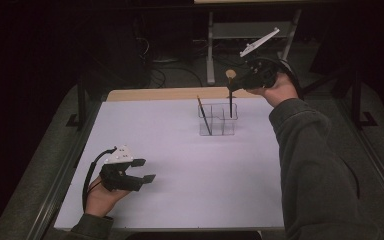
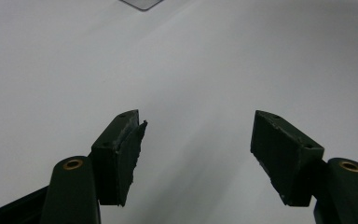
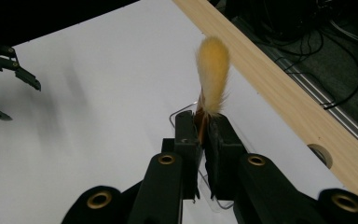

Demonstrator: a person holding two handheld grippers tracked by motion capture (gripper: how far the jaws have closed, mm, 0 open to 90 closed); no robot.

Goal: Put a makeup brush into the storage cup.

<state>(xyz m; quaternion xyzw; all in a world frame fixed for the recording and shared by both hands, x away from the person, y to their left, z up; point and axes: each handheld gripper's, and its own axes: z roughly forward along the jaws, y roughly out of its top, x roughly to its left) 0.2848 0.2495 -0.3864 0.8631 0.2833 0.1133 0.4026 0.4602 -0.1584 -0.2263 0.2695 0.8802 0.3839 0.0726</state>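
The right gripper, a black two-jaw tool with a grey three-cornered plate on top, is pinching a makeup brush with a fluffy tan head and a dark handle; in the right gripper view its pads are pressed together on the brush just under the bristles, which stick up past the jaw tips. The brush stands upright, directly above the clear plastic compartment holder, with the lower end of its handle down inside the holder's right-hand compartment. A second thin brush with a dark handle leans in the holder's left-hand compartment. The holder sits on the white table surface toward its far edge, just in front of a light wooden strip. The left gripper, black with a white plate on top, rests well apart from the holder, near the table's front left corner, its jaws spread wide with nothing between its pads.
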